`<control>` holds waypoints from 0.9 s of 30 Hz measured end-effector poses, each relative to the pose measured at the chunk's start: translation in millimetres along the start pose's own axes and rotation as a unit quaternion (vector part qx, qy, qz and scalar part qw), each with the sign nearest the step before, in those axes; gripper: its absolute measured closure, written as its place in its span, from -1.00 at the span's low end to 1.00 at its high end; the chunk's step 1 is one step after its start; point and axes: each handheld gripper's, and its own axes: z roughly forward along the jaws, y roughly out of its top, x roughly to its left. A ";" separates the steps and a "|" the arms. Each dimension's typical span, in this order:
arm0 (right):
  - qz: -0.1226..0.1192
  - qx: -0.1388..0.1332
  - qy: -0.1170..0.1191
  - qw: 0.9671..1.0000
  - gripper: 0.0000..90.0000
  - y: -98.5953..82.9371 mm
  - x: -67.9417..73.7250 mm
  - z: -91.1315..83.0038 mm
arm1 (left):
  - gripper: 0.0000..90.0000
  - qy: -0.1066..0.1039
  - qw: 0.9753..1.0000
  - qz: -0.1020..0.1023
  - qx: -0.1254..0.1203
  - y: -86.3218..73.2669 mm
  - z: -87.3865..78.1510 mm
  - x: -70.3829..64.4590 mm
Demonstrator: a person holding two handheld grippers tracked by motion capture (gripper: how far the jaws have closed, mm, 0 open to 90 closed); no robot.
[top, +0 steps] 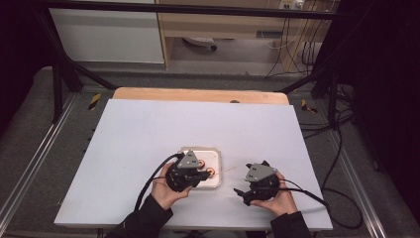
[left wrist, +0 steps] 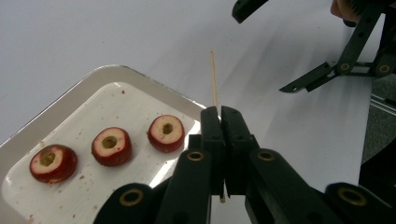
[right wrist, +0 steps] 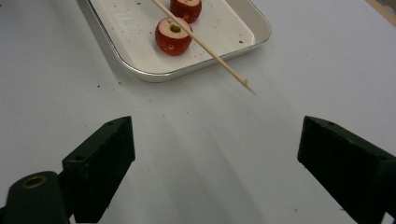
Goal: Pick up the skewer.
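Note:
Three red cored fruit pieces [left wrist: 109,146] lie in a row on a white metal tray [left wrist: 116,77] near the table's front. My left gripper [left wrist: 219,114] is shut on a thin wooden skewer [left wrist: 214,79], whose tip points out past the tray's edge. In the right gripper view the skewer [right wrist: 212,51] crosses above a fruit piece [right wrist: 173,35] and ends over the bare sheet. My right gripper [right wrist: 212,144] stands open on the table right of the tray, with nothing between its jaws. In the high view the left gripper [top: 186,173] is over the tray [top: 213,151] and the right gripper [top: 257,181] is beside it.
A white sheet [top: 148,134] covers the table, with a wooden strip [top: 198,94] along the far edge. Black frame bars and cables surround the table. Small crumbs dot the tray and the sheet near it.

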 end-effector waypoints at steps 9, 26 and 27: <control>-0.069 -0.012 0.001 0.998 -0.39 11.3 5.9 4.6 | 0.97 -0.012 1.000 0.017 0.016 10.7 12.5 -9.6; -0.202 -0.006 0.000 0.979 0.25 16.9 11.1 9.0 | 0.97 -0.027 0.999 0.028 0.027 18.3 20.6 -18.1; -0.212 -0.005 -0.001 0.977 0.29 16.7 11.5 9.6 | 0.97 -0.026 0.999 0.029 0.027 18.5 20.4 -18.3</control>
